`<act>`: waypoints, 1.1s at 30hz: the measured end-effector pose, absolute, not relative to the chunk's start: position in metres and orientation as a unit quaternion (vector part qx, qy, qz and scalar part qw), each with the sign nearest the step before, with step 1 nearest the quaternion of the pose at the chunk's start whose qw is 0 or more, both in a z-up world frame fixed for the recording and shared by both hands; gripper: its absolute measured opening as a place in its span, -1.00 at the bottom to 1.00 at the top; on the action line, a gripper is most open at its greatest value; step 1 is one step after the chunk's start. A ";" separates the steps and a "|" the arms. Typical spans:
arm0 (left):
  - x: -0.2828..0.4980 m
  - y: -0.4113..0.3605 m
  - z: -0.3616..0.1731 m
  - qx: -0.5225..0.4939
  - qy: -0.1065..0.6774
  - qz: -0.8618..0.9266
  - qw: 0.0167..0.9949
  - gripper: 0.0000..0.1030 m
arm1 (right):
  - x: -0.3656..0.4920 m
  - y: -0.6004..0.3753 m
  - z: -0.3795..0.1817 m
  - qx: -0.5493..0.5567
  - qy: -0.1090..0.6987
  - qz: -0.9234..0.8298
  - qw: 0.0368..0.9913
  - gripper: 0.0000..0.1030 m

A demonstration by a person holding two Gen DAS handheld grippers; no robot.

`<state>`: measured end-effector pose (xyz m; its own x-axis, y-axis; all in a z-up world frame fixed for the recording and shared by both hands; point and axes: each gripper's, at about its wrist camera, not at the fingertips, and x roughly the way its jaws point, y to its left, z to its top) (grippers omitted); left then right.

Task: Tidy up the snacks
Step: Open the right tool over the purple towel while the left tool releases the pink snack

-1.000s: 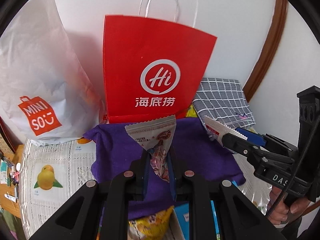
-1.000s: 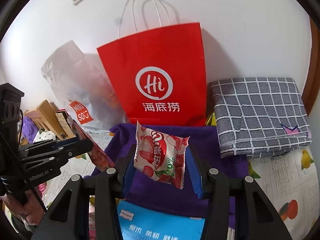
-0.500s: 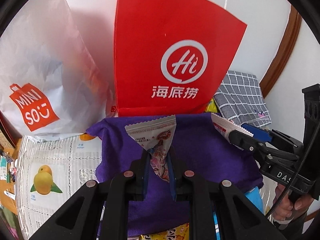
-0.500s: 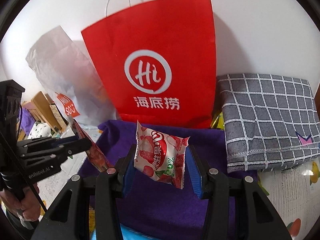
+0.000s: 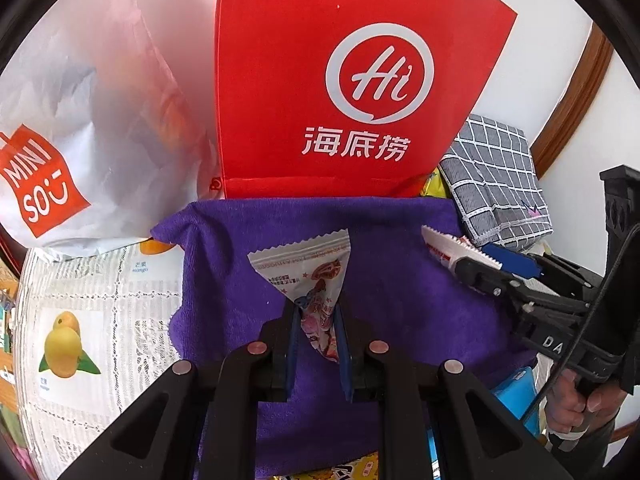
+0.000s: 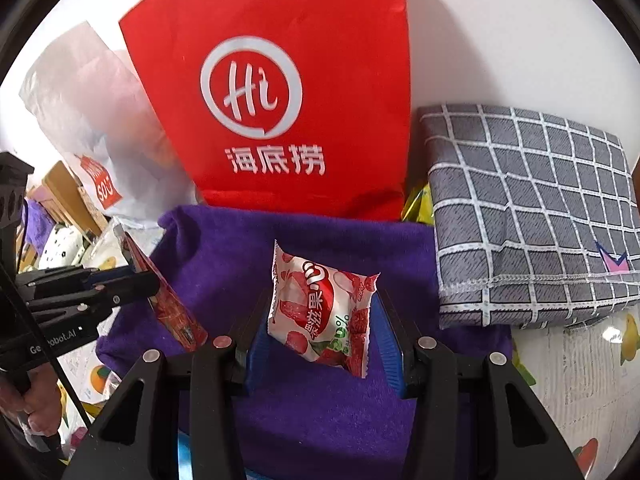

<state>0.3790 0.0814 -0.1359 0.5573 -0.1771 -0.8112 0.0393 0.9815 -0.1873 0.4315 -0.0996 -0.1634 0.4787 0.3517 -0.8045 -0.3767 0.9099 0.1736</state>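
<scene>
Looks like a home: shopping bags (image 5: 352, 80) leaning against a white wall, folded checked cloth (image 6: 528, 208), fruit-print tablecloth (image 5: 80, 320) covering the table, wooden door frame (image 5: 576, 100) showing.

Fuzzy purple towel (image 6: 320, 408), glossy snack packet (image 6: 320, 312)

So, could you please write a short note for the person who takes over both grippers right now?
Left gripper: jaws shut on a thin white snack packet, above the purple towel.
Right gripper: jaws shut on a strawberry snack pack, also above the towel.
Red Hi bag stands behind the towel, white Miniso bag beside it.
Done: both snacks picked up.
Left: set both down; probably on the towel, not certain.
</scene>
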 end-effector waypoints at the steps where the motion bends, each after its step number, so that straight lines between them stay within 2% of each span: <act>1: 0.379 0.081 -0.136 -0.073 0.466 -0.061 0.880 -0.68 | 0.432 -0.099 -0.165 -0.016 0.466 0.212 0.859 -0.08; 16: 0.380 0.081 -0.139 -0.089 0.467 -0.068 0.877 -0.66 | 0.432 -0.088 -0.183 -0.043 0.491 0.210 0.845 -0.12; 26: 0.381 0.080 -0.139 -0.089 0.465 -0.068 0.878 -0.64 | 0.428 -0.088 -0.177 -0.041 0.485 0.220 0.845 -0.11; 29: 0.380 0.079 -0.138 -0.090 0.464 -0.072 0.878 -0.62 | 0.426 -0.090 -0.170 -0.032 0.483 0.225 0.846 -0.07; 33: 0.379 0.076 -0.137 -0.088 0.465 -0.078 0.877 -0.54 | 0.422 -0.092 -0.161 -0.032 0.468 0.221 0.855 0.13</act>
<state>0.3793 0.0764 -0.1365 0.5553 -0.2194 -0.8022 0.0548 0.9721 -0.2279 0.4225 -0.0919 -0.1615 0.4640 0.3474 -0.8149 -0.4076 0.9005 0.1519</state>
